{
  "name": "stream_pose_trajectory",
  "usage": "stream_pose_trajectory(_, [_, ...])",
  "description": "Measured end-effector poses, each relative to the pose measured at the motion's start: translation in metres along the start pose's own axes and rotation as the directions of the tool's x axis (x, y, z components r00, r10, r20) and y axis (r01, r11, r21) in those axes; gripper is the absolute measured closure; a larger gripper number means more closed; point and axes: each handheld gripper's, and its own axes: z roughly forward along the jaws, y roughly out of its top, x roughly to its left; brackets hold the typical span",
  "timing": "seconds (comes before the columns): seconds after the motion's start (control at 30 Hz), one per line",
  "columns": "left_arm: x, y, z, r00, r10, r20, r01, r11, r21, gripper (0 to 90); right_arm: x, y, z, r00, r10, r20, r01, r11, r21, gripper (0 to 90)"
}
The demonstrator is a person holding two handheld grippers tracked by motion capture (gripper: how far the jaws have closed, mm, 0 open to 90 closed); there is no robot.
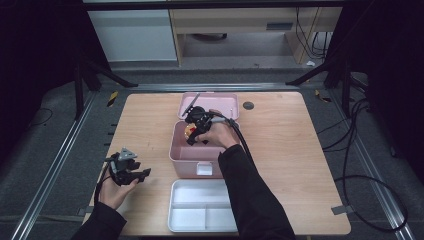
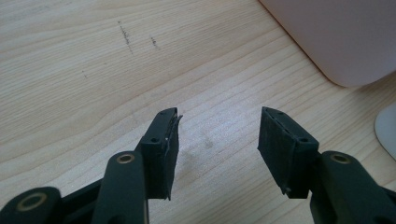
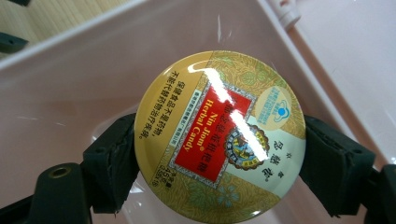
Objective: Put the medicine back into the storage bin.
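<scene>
Pink box (image 1: 195,155) sits mid-table (image 1: 290,150), lid (image 1: 210,103) hinged open and lying back toward the far edge. White divided tray (image 1: 200,212) just in front of the box at the near edge, touching or nearly so. Small dark round mark (image 1: 248,105) on the table right of the lid.

Right tool (image 1: 196,131) is down inside the box, arm reaching in over the near wall from the tray side, black sleeve (image 1: 250,195) crossing above the tray's right part. Its jaws are closed on a round gold candy tin (image 3: 219,135), gripped edge to edge on opposite sides, printed face toward the camera; label reads "Herbal Candy". Tin is within the box, pink wall (image 3: 93,70) behind it; can't tell if it touches the floor of the box.

Left tool (image 1: 129,169) is well left of the box, low over bare wood, hand near the table's front-left corner. Jaws wide apart, nothing between them. Its view shows the box's rounded corner (image 2: 345,42) upper right and a sliver of the tray (image 2: 387,130) at the right edge.
</scene>
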Motion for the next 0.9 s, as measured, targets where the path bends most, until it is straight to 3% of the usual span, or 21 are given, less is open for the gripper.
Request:
stream_pose_trajectory(0.27, [0.000,0.000,0.000,1.0000,0.001,-0.002,-0.001,1.0000,0.001,47.4,0.001,-0.002,0.011,0.9994,-0.024,-0.027,0.025,0.999,0.035,19.8])
stream_pose_trajectory(0.47, [0.000,0.000,-0.001,1.0000,0.002,-0.002,-0.002,1.0000,-0.001,47.2,0.004,0.000,0.009,0.9992,-0.020,-0.035,0.020,1.000,0.008,18.5])
stream_pose_trajectory(0.73, [-0.002,0.003,-0.004,1.0000,0.007,0.001,-0.007,0.9999,-0.015,47.1,0.002,-0.004,-0.014,0.9999,-0.001,-0.011,0.000,0.998,-0.063,19.6])
stream_pose_trajectory(0.9, [-0.007,0.007,-0.008,0.9996,0.024,0.013,-0.024,0.9993,-0.030,46.9,0.000,-0.011,-0.037,0.9999,0.004,-0.011,-0.005,0.991,-0.134,20.2])
